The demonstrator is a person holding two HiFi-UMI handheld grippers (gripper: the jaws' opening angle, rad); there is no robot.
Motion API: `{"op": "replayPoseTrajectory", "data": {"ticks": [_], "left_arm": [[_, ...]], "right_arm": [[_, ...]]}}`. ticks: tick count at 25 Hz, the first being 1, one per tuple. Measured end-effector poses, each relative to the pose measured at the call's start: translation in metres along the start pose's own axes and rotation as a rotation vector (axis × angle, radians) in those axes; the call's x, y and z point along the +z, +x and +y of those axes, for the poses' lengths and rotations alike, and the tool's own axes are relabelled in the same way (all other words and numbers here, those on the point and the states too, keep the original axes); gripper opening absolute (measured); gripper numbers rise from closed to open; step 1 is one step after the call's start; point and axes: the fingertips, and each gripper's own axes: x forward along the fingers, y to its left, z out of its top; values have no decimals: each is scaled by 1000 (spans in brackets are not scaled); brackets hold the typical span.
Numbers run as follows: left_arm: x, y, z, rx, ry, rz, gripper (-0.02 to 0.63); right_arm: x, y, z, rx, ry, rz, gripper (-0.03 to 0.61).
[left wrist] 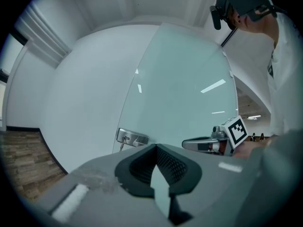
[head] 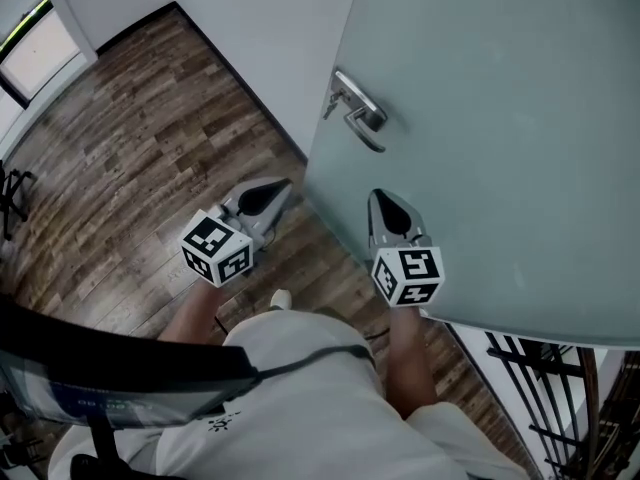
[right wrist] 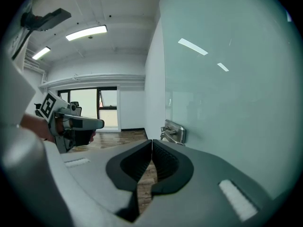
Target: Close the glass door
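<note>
The frosted glass door (head: 500, 118) fills the right of the head view, with a metal lever handle (head: 355, 111) near its free edge. My right gripper (head: 377, 195) is shut and empty, held in front of the door face below the handle; whether it touches the glass I cannot tell. My left gripper (head: 285, 183) is also shut and empty, pointing at the door's edge from the left. In the left gripper view the handle (left wrist: 132, 138) sits left of the jaws and the right gripper (left wrist: 203, 144) on the right. The right gripper view shows the handle (right wrist: 174, 132) and the left gripper (right wrist: 83, 123).
Wood-plank floor (head: 120, 148) stretches left of the door, and a white wall (head: 250, 28) runs behind it. A black metal railing (head: 560, 398) stands at the lower right. A window (right wrist: 92, 108) is at the room's far end. A black chair base (head: 10, 198) is at the left edge.
</note>
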Motion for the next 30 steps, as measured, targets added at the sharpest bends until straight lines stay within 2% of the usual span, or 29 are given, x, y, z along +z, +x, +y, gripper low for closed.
{"op": "replayPoseTrajectory", "data": {"ticks": [7, 12, 18, 22, 28, 30], "left_arm": [[-2, 13, 5, -19, -14, 3, 5], [-1, 20, 1, 6, -26, 1, 5], [-7, 17, -1, 51, -48, 9, 5], [-10, 12, -2, 75, -53, 18, 5], [-16, 5, 2, 119, -48, 22, 5], [-15, 2, 1, 128, -47, 20, 5]], "right_arm": [[-15, 37, -30, -46, -188, 111, 15], [-16, 75, -58, -24, -314, 170, 78], [-20, 115, -62, 41, -456, 251, 172], [-31, 131, -68, 72, -499, 311, 195], [-53, 150, -69, 118, -497, 368, 193], [-51, 152, -72, 99, -484, 357, 167]]}}
